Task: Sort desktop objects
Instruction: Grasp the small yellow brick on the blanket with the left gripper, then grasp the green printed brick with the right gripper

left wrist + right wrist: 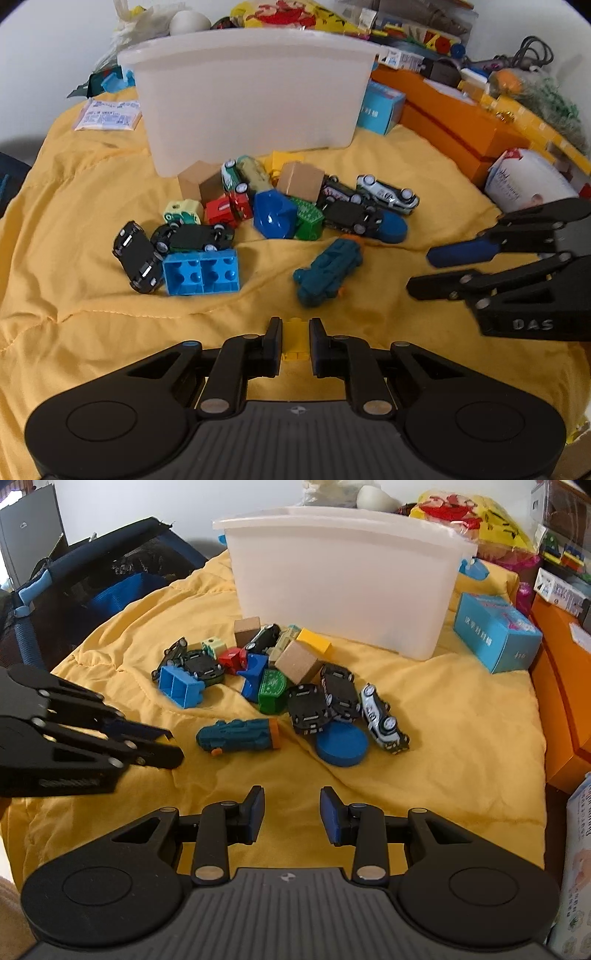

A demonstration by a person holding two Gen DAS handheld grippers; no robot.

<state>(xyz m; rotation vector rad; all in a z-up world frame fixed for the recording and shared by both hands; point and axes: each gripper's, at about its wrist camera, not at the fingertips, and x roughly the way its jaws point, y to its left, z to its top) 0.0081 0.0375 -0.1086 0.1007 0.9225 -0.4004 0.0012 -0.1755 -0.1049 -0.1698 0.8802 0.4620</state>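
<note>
My left gripper [295, 341] clamps a yellow brick [294, 338], ready for the white bin [251, 99]; my right gripper [291, 814] hangs open, empty, clear of the toy pile.

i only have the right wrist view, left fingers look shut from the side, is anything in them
Observer: Yes. The left wrist view shows the left gripper shut on a small yellow brick.
Operator: is the brick off the cloth
Observer: I cannot tell; it shows only between the fingers, with the yellow cloth behind it.
Operator: what sits left of the bin, i cant see that side
Observer: A flat printed packet lies on the cloth left of the white bin.
Operator: and my fingers
Observer: The right gripper is open, with nothing between its fingers.
</note>
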